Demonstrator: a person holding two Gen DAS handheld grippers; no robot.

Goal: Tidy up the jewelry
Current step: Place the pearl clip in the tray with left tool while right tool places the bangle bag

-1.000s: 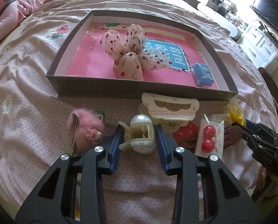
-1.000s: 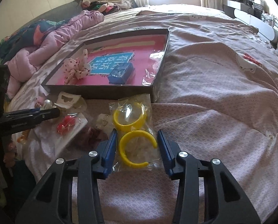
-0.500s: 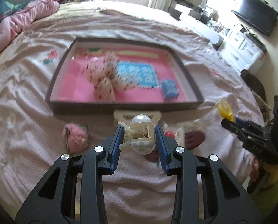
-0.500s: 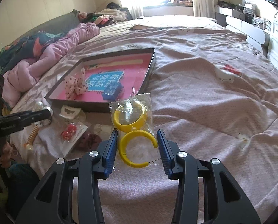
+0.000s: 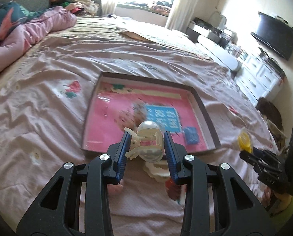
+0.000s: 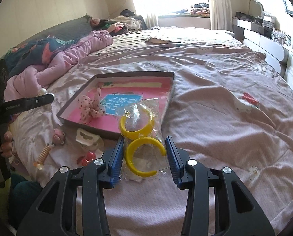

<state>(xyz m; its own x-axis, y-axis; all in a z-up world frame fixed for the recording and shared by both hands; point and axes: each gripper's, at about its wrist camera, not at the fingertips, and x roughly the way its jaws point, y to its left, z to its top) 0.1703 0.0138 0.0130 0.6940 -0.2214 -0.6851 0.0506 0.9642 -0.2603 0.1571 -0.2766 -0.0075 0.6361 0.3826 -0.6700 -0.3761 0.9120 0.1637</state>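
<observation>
Gripping a pearly hair claw clip (image 5: 148, 143) between their blue pads, the left tongs (image 5: 147, 147) hold it in the air in front of the near wall of the dark shallow box (image 5: 203, 110) on the bed (image 5: 38, 106). That box has a pink lining with a blue panel (image 5: 163, 116) of white characters, too blurred in the left view to read. In the right view the same characters are sharper but still cannot be made out. A dotted pink fabric bow (image 6: 90, 109) lies in the left part of the box and a small blue item (image 5: 191, 135) near its right corner.

On the bedspread before the box, from left to right in the right view, lie a spiral orange clip (image 6: 43, 153), a fluffy pink clip (image 6: 58, 135), a cream claw clip (image 6: 86, 137) and a red piece (image 6: 87, 157).

Further right, the right tongs (image 6: 144, 157) are pinching a clear bag with two yellow bangles (image 6: 141, 135); the lower bangle sits between the pads, touching both, and the upper one overlaps the box's near wall. White lettering on the left tongs' arm, seen at the left edge of the right view, is too small to read.
</observation>
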